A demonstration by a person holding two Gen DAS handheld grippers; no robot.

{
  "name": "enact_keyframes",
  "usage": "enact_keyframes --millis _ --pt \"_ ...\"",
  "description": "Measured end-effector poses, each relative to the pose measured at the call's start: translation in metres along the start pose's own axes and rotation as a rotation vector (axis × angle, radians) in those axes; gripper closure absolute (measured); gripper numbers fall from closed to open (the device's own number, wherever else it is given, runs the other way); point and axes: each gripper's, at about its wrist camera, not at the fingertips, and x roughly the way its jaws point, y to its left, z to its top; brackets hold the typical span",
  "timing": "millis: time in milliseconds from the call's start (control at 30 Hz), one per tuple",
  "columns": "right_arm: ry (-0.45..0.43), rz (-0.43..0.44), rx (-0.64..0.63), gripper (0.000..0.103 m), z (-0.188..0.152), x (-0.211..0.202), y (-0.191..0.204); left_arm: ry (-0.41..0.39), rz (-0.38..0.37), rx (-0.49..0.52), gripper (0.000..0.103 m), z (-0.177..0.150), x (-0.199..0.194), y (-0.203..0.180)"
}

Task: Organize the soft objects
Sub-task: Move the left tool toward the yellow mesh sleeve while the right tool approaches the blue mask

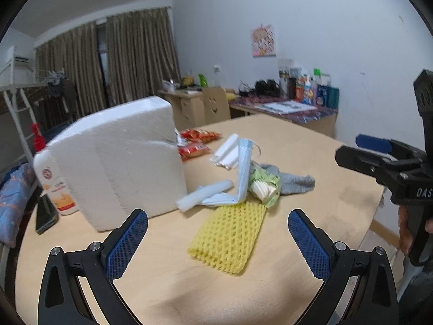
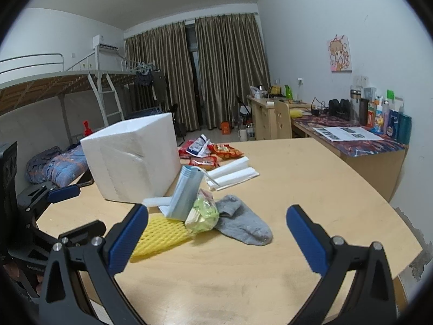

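Both tongs hang spread wide and empty: the left gripper (image 1: 217,239) hovers just short of the pile, and the right gripper (image 2: 216,239) hovers at the near table edge, with nothing between the jaws of either.

Largest of all is the white foam box (image 1: 119,162), standing at ten o'clock from the left gripper, apparently the bin for the soft things. It looks light and stiff, liable to skid if nudged.

At twelve o'clock from the left gripper lies the yellow foam net (image 1: 230,239), flat on the wood, springy and nearly weightless; pinch one free corner or it may squash and slip. The grey sock (image 2: 245,224) sits at twelve o'clock from the right gripper, limp and easy to take by its toe. Touching it at ten o'clock are a crinkly green wrapper (image 2: 201,215) and a blue face mask (image 2: 186,192) propped upright, flimsy, best taken by its folded edge. White foam sheets (image 2: 232,174) lie beyond.

Underneath, the pale wooden table (image 2: 311,189) is smooth. Snack packets (image 2: 224,150) lie at the far side, with desks, brown curtains and a bunk bed behind.
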Motion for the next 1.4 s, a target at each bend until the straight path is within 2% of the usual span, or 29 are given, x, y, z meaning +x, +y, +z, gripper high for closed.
enact_keyframes --millis 267,367,467,567,633,833,967,1200,1300,1400 --pt "0.042 0.015 0.010 0.000 0.002 0.021 -0.011 0.119 -0.045 -0.015 0.000 0.006 0.040 0.009" --pt "0.062 0.016 0.008 0.000 0.003 0.031 -0.012 0.173 -0.077 -0.008 0.005 0.005 0.055 0.010" --pt "0.081 0.030 0.007 0.000 0.004 0.038 -0.014 0.210 -0.078 0.002 0.008 0.002 0.067 0.010" --pt "0.089 0.032 0.004 0.000 0.006 0.043 -0.015 0.248 -0.104 -0.015 0.013 0.000 0.077 0.015" --pt "0.094 0.049 0.002 0.000 0.009 0.047 -0.015 0.289 -0.135 -0.027 0.022 -0.002 0.086 0.018" --pt "0.107 0.074 -0.038 0.000 0.014 0.057 -0.004 0.358 -0.156 -0.025 0.036 -0.010 0.097 0.019" --pt "0.115 0.101 -0.047 0.000 0.015 0.063 0.003 0.363 -0.165 -0.026 0.037 -0.012 0.097 0.020" --pt "0.141 0.145 -0.030 0.000 0.023 0.078 0.012 0.368 -0.178 -0.020 0.045 -0.014 0.095 0.019" --pt "0.165 0.124 -0.038 0.000 0.025 0.088 0.018 0.371 -0.190 -0.027 0.047 -0.014 0.094 0.020" --pt "0.187 0.116 -0.050 0.000 0.024 0.096 0.024 0.368 -0.204 -0.027 0.054 -0.015 0.092 0.019"
